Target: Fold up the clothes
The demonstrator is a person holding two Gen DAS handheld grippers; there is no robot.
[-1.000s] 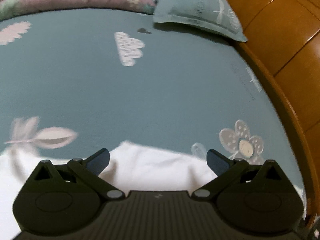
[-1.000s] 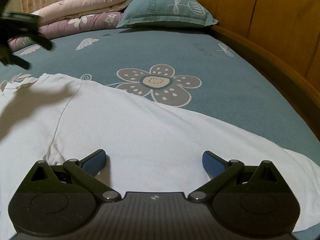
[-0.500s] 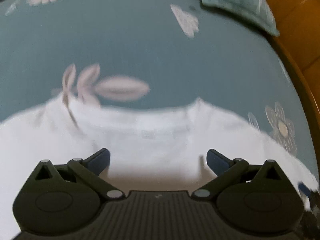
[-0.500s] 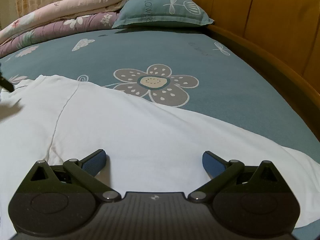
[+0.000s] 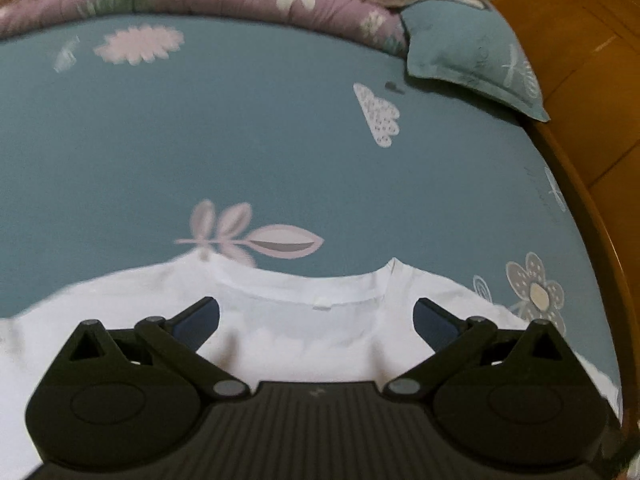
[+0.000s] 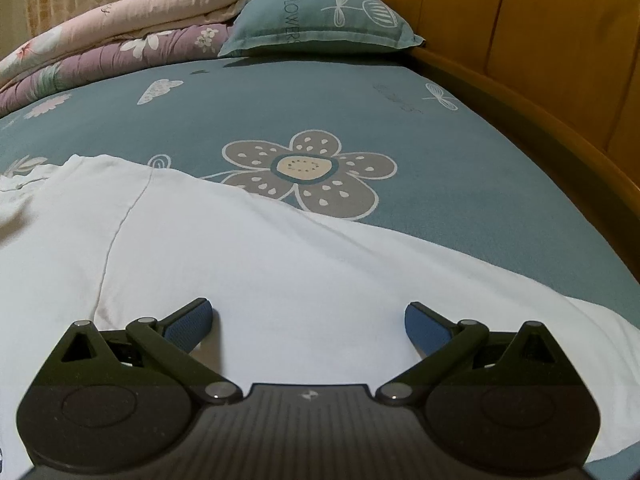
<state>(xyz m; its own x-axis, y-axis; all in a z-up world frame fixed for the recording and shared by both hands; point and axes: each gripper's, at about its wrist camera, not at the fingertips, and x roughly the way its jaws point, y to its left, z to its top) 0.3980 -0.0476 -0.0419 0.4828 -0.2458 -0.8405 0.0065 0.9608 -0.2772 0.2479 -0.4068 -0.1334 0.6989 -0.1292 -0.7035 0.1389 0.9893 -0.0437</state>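
Note:
A white T-shirt (image 5: 304, 332) lies flat on the teal bedsheet (image 5: 280, 160). Its collar (image 5: 312, 294) sits just beyond my left gripper (image 5: 316, 314), which hovers over the neck area with its jaws wide open and nothing between them. In the right wrist view the same T-shirt (image 6: 280, 264) spreads across the lower frame, a sleeve seam running down its left part. My right gripper (image 6: 308, 322) is open above the shirt's sleeve side, fingers apart and holding nothing.
A teal pillow (image 6: 324, 20) and folded quilts (image 6: 120, 28) lie at the far end of the bed. A wooden headboard (image 6: 540, 40) curves along the right edge. Flower prints (image 6: 308, 172) mark the bedsheet beyond the shirt.
The left gripper swung from the shirt's edge to above the collar, first tilting down, then levelling out. The right gripper barely moved. The left gripper's dark shape left the right wrist view.

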